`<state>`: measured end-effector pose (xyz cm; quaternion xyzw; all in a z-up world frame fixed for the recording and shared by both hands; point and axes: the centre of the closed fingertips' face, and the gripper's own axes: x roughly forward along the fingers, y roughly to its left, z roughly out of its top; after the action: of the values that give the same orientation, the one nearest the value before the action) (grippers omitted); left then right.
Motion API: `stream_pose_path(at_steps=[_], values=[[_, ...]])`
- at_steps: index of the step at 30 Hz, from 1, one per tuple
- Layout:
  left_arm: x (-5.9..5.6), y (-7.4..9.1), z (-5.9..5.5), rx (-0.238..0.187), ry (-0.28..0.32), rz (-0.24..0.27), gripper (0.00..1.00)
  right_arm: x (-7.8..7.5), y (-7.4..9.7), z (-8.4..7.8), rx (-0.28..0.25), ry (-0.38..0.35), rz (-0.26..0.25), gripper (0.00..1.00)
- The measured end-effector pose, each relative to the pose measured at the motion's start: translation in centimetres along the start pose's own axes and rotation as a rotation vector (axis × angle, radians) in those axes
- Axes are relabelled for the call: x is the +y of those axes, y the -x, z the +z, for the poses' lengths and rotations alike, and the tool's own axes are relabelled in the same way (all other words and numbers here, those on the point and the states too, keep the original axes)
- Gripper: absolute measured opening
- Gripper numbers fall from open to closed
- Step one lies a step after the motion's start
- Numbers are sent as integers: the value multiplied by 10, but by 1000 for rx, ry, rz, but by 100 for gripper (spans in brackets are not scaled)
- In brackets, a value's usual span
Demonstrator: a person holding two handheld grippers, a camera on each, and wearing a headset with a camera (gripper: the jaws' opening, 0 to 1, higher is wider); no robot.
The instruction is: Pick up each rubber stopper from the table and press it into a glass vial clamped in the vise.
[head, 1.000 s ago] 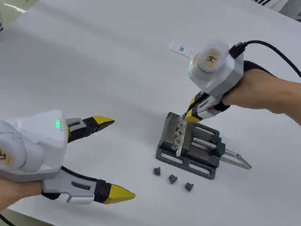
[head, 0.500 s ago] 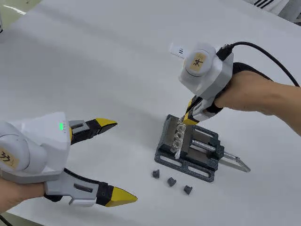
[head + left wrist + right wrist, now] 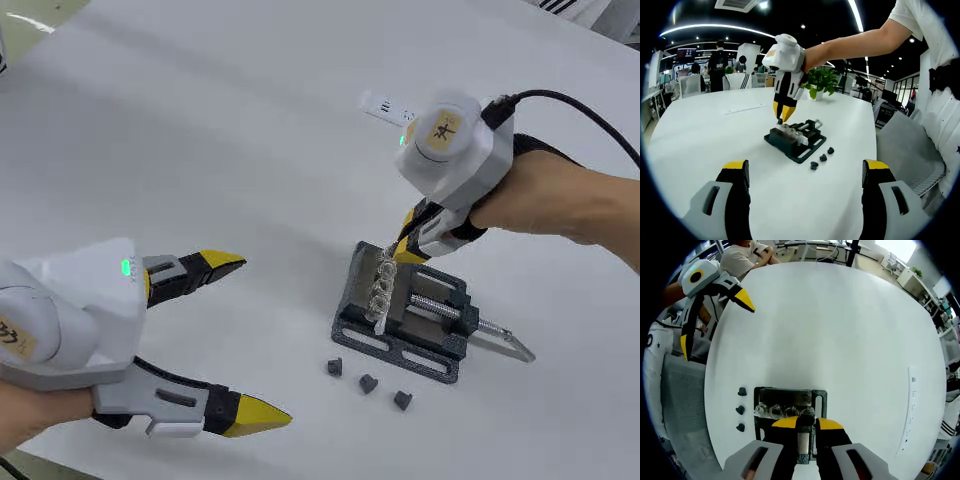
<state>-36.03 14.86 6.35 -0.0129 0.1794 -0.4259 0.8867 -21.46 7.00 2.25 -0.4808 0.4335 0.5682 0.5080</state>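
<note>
A small dark vise [image 3: 415,325] holds a row of glass vials [image 3: 380,287] on the white table. My right gripper [image 3: 401,251] points down at the far end of that row. In the right gripper view its yellow tips [image 3: 807,424] are shut on a dark rubber stopper [image 3: 806,417] sitting at the mouth of the end vial. Three loose stoppers [image 3: 368,383] lie in a line in front of the vise. My left gripper [image 3: 246,338] hovers open and holds nothing, well to the left of the vise [image 3: 792,138]; its view also shows the right gripper [image 3: 782,114].
A thin white strip [image 3: 385,104] lies on the table behind the right gripper. The vise's screw handle [image 3: 500,340] sticks out to the right. Bare white tabletop [image 3: 200,150] spreads left of the vise. Chairs, desks and people stand beyond the table.
The right gripper's body leaned to the left and came back, while its tips stayed at the end vial. The left gripper has barely moved.
</note>
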Motion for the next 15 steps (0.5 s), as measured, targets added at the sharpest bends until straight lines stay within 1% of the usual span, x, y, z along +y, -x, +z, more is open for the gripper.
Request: stream_pose_path(at_steps=[9, 14, 15], values=[[0, -1, -1, 1, 1, 0, 93, 0, 2, 1, -7, 6, 1, 10], [0, 0, -1, 2, 1, 0, 93, 2, 8, 2, -31, 7, -2, 11], [0, 0, -1, 2, 3, 0, 92, 3, 13, 2, -39, 7, -6, 10]])
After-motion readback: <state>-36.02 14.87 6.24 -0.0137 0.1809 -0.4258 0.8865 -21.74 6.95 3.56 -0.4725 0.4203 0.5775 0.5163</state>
